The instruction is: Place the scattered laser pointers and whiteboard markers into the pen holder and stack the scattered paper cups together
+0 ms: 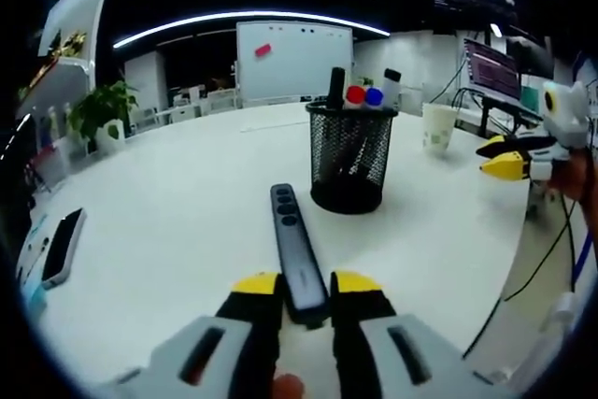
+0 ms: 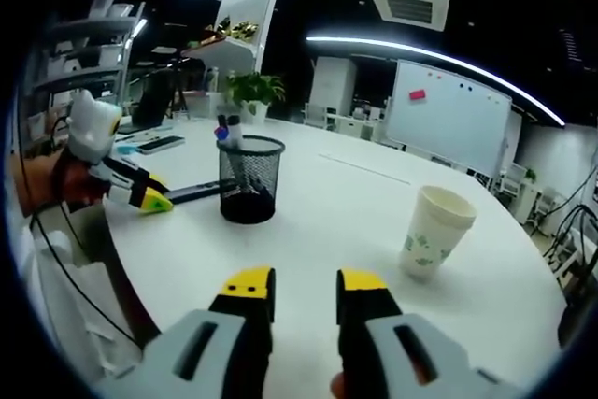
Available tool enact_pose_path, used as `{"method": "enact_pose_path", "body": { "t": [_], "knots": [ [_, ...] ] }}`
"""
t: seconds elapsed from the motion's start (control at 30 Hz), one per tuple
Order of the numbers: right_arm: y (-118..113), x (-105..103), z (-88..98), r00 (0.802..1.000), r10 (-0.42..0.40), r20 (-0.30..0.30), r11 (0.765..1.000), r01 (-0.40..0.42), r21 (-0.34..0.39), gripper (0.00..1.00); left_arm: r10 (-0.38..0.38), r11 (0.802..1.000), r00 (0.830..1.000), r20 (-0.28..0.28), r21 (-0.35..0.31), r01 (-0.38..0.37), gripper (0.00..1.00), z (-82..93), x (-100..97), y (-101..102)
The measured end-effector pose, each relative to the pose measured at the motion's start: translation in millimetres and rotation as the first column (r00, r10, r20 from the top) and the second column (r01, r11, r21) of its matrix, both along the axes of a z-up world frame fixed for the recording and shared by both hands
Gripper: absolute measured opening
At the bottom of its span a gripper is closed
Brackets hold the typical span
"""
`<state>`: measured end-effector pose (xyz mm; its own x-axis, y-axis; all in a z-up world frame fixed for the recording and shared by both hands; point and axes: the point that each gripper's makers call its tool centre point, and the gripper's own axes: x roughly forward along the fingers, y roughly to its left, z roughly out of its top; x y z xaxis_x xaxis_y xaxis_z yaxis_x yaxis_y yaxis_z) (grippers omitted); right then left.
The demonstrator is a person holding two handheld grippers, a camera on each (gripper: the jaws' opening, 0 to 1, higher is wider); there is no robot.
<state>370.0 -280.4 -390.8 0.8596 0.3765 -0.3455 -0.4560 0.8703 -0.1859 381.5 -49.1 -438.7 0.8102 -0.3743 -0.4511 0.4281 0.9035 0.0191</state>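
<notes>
- The left tool is clamped on a laser pointer: a long, dark, flat bar with a row of buttons near its far end. Its near end sits between the yellow-tipped jaws, and the bar extends forward low over the white tabletop; contact with the surface cannot be determined.
- The pen holder is a black wire-mesh cup standing upright just beyond the pointer's far tip.
- The holder contains whiteboard markers with red and blue caps, plus a dark and a pale item standing on end.
- The right tool is released: its jaws stand apart with nothing between them, above bare tabletop.
- One paper cup stands upright, mouth up, white with a faint green print. It is ahead and to the right of the right tool in the right gripper view, well apart from the holder.
- In the right gripper view, the left tool enters from the left, with the pointer reaching toward the holder's base.
- Open surface lies between the holder and the cup, and around the right tool.
- The rounded tabletop edge runs close beside the cup on its far side.
- A phone lies near the tabletop's edge at the left of the left gripper view.
- A whiteboard stands beyond the far side.
</notes>
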Motion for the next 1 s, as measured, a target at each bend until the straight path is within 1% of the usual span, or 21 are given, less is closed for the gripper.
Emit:
{"method": "enact_pose_path", "body": {
  "t": [0.03,0.07,0.13,0.17,0.3,0.47,0.7,0.83,1.0],
  "knots": [
    [0.1,-0.2,-0.3,1.000,0.000,-0.002,1.000,0.000,0.001,0.27,0.001,1.000,1.000,0.001,0.000,-0.001,0.22,-0.1,0.0,0.1],
    [0.8,-0.5,-0.2,1.000,0.002,-0.007,1.000,-0.002,0.015,0.27,0.003,1.000,1.000,0.000,-0.005,-0.003,0.21,0.0,0.1,0.0],
    [2.8,-0.5,2.7,1.000,0.006,-0.010,0.999,-0.006,0.052,0.27,0.004,0.999,1.000,0.000,-0.036,-0.004,0.21,0.1,-0.1,-1.1],
    [2.9,-0.3,4.7,1.000,0.006,-0.008,0.998,-0.006,0.061,0.27,0.003,0.999,1.000,0.003,-0.038,-0.003,0.21,0.3,-0.6,-1.9],
    [1.6,0.9,4.2,1.000,0.003,-0.002,0.998,-0.003,0.055,0.27,-0.005,0.999,1.000,0.011,-0.036,0.005,0.21,0.6,-0.7,-3.3],
    [3.4,0.7,3.7,1.000,0.008,-0.006,0.999,-0.008,0.054,0.27,-0.032,0.999,0.999,0.041,-0.005,0.032,0.21,1.0,-0.2,-6.4],
    [3.4,-0.8,2.4,1.000,0.010,-0.010,0.999,-0.009,0.048,0.27,-0.039,0.999,0.998,0.051,0.000,0.039,0.20,2.0,1.7,-7.0],
    [0.4,-0.3,1.0,1.000,0.007,-0.011,0.999,-0.006,0.047,0.27,-0.044,0.999,0.996,0.072,0.033,0.041,0.20,3.5,4.2,-3.4],
    [0.7,-0.2,0.0,1.000,0.007,-0.013,0.999,-0.006,0.047,0.27,-0.053,0.998,0.995,0.089,0.041,0.049,0.20,7.8,4.6,-2.7]
  ]
}}
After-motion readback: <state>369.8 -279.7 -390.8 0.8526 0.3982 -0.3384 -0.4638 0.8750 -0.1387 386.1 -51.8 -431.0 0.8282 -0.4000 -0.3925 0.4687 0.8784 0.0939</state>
